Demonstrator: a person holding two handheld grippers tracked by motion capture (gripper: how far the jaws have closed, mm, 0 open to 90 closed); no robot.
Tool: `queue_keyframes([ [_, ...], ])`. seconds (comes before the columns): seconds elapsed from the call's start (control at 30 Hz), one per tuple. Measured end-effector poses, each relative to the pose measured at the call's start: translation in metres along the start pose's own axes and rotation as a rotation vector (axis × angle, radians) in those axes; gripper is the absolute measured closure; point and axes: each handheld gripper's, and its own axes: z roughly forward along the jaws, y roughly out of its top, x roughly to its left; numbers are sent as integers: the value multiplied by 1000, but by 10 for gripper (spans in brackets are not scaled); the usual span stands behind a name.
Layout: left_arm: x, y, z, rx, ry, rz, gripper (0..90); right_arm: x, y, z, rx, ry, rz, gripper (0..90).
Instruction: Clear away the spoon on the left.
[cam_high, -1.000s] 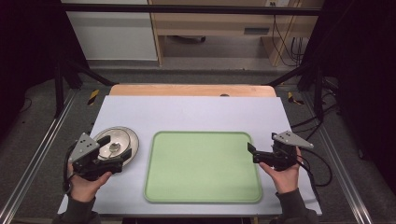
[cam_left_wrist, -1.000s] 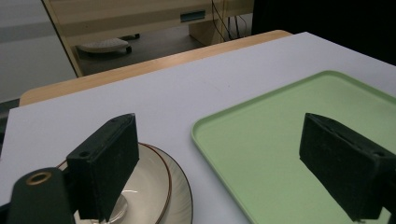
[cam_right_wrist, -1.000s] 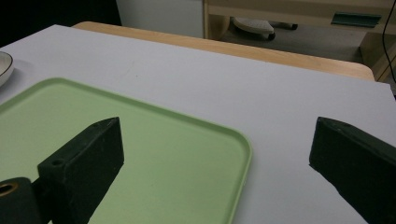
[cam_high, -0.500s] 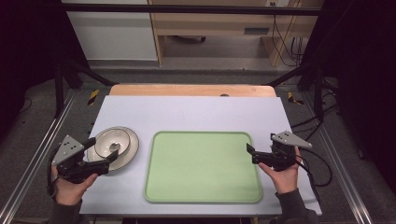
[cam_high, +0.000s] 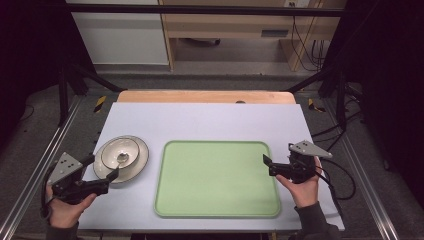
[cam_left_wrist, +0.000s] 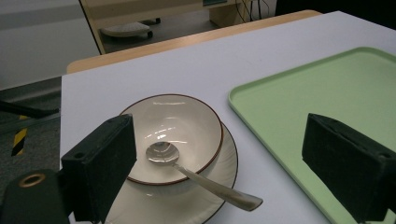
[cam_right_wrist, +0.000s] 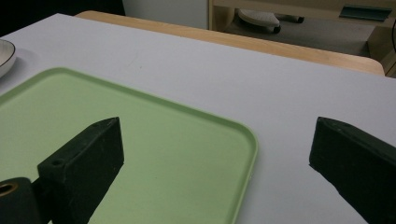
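Both the left gripper (cam_left_wrist: 224, 168) and right gripper (cam_right_wrist: 219, 172) are wide open and hold nothing; the bowl (cam_left_wrist: 175, 133) looks hard, slippery and breakable, so grab its rim gently.

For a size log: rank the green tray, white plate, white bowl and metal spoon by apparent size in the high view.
1. Flat green plastic tray, largest.
2. Round white brown-rimmed plate.
3. White brown-rimmed bowl on that plate.
4. Metal spoon in the bowl, smallest.

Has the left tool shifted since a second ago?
Yes. The left tool has pulled back toward the person and leftward, clear of the plate it overlapped earlier.
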Motion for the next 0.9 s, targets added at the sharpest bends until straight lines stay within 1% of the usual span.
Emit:
queue_keyframes([
  [0.23,-2,-9,1,37,-8,16,107,0,0,0,4,0,-2,34],
  [0.33,-3,-12,2,43,-9,16,126,0,0,1,10,2,-5,34],
  [0.43,-3,-16,5,57,-4,23,147,1,-1,2,16,4,-5,34],
  [0.47,-3,-17,6,70,-6,29,154,1,-1,2,16,3,-7,34],
  [0.5,-3,-19,8,79,-5,30,178,1,-1,2,17,3,-8,34],
  [0.53,-3,-19,8,79,-5,30,186,1,-1,2,17,3,-8,34],
  [0.7,-2,-25,14,110,4,42,235,1,-1,1,17,2,-8,34],
  [0.77,-2,-26,15,115,6,45,268,1,-1,2,21,2,-9,34],
  [0.83,-2,-28,17,120,9,48,277,1,-1,3,23,1,-14,33],
  [0.9,-2,-29,18,123,7,54,314,1,-1,4,27,1,-9,33],
])
